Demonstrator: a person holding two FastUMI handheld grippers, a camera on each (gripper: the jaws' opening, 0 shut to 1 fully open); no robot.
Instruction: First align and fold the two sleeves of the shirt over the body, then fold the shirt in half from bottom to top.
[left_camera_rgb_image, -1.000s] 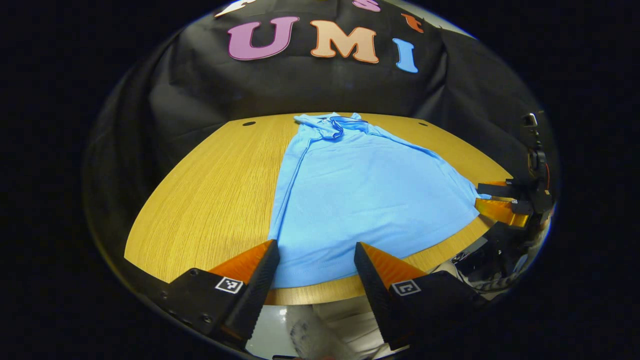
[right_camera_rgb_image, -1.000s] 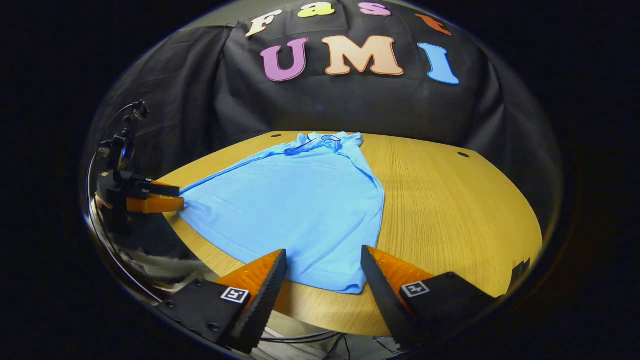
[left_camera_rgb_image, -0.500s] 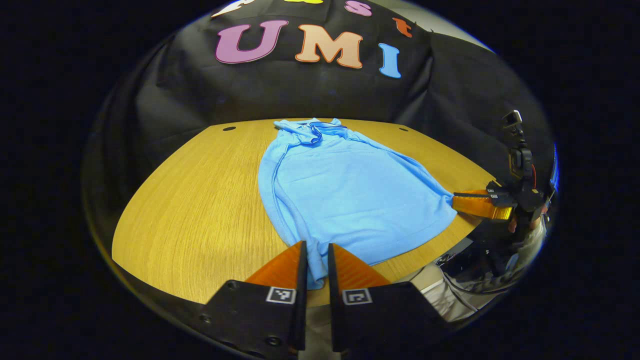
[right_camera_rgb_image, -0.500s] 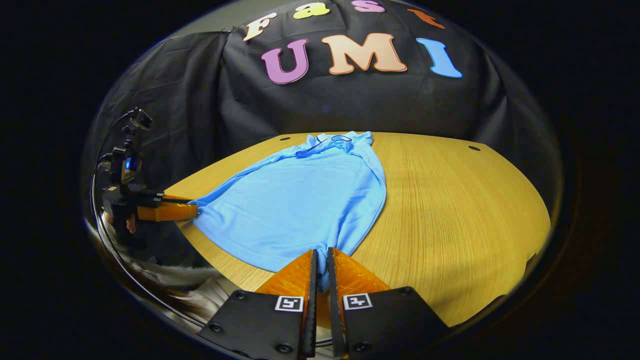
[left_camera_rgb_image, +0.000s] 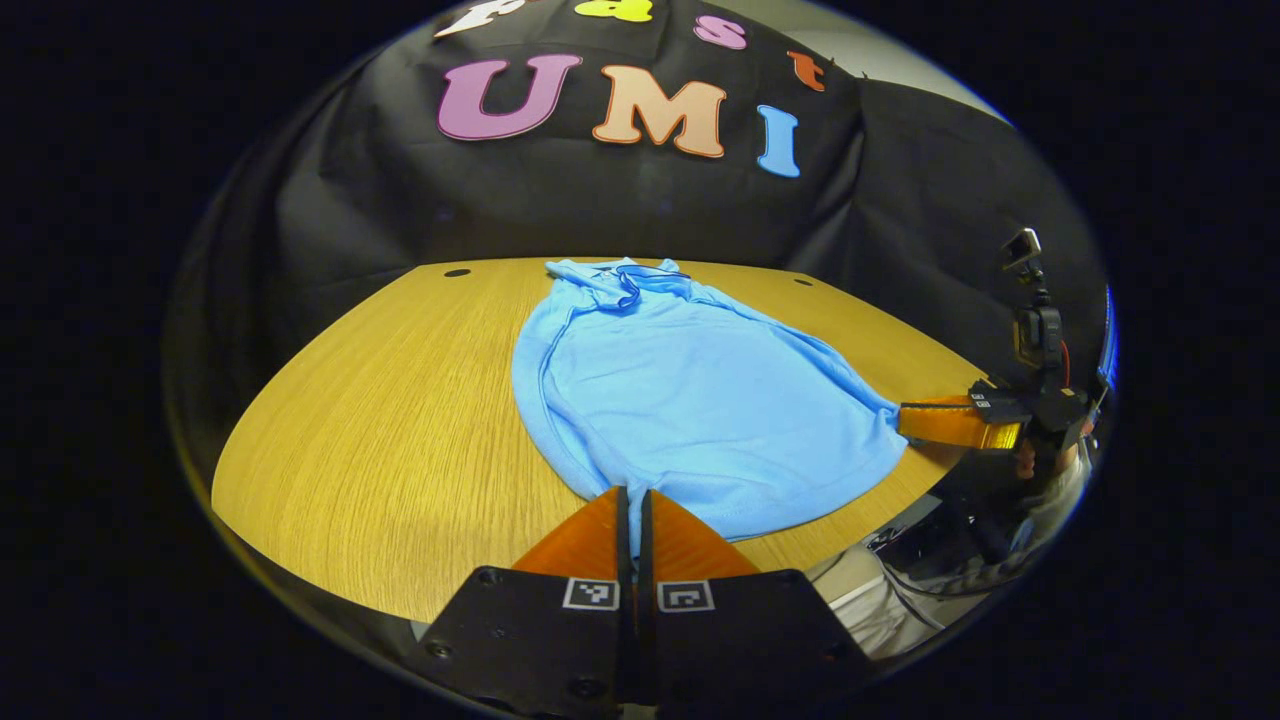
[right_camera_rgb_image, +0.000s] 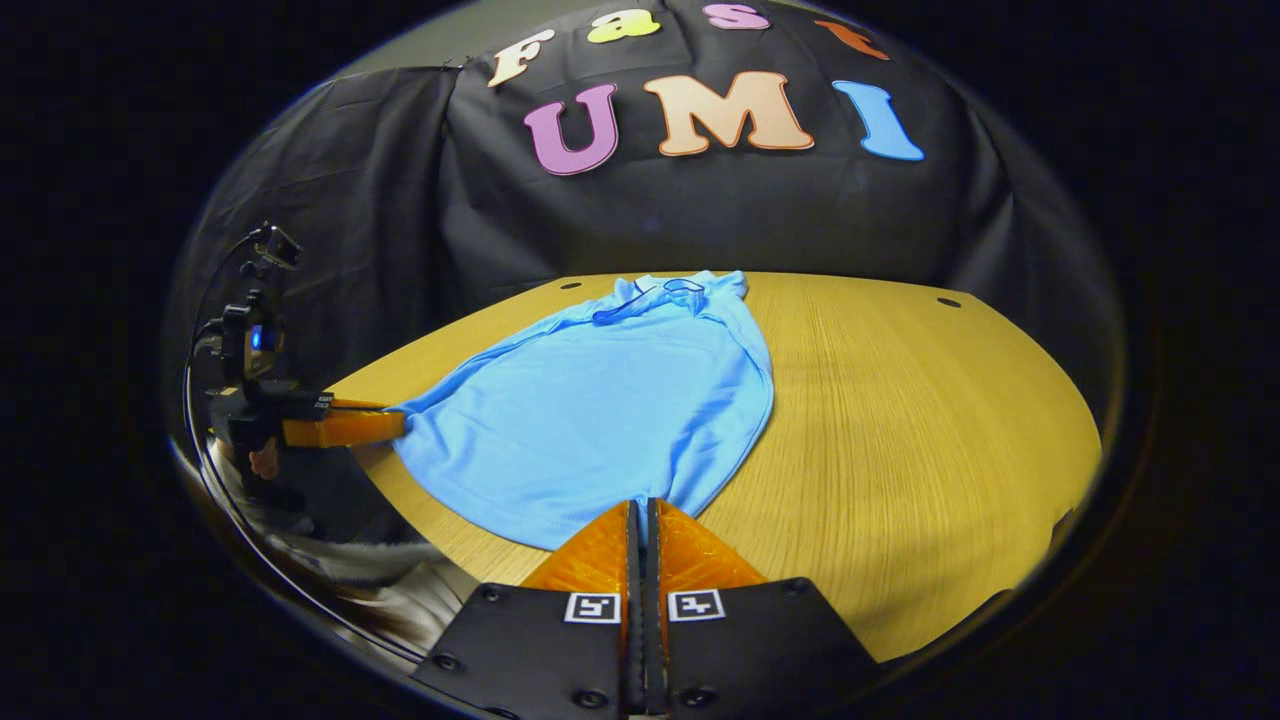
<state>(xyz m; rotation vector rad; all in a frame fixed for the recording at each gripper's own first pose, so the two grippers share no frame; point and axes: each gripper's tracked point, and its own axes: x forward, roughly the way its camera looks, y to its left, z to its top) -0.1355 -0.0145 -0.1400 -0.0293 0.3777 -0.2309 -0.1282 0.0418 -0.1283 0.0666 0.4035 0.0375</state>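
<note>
Wooden tabletop (left_camera_rgb_image: 380, 400) across the middle of both views, near edge cut off at the bottom of each frame. Light blue shirt (left_camera_rgb_image: 690, 400) spread flat on it, collar (left_camera_rgb_image: 625, 280) toward the upper centre, hem toward the bottom; sleeves hard to make out, apparently tucked against the body. In the right gripper view, shirt (right_camera_rgb_image: 610, 400) left of centre, collar (right_camera_rgb_image: 665, 290) at the top.

Left gripper (left_camera_rgb_image: 632, 495) at lower centre of the left gripper view, fingers pressed together on the near hem corner, the pinched cloth hidden between them. Same gripper (right_camera_rgb_image: 395, 425) at mid-left of the right gripper view, touching the shirt's corner.

Right gripper (right_camera_rgb_image: 640, 510) at lower centre, likewise clamped on the hem; also seen (left_camera_rgb_image: 905, 420) at mid-right, with part of a hand (left_camera_rgb_image: 1025, 462) below it, mostly hidden.
</note>
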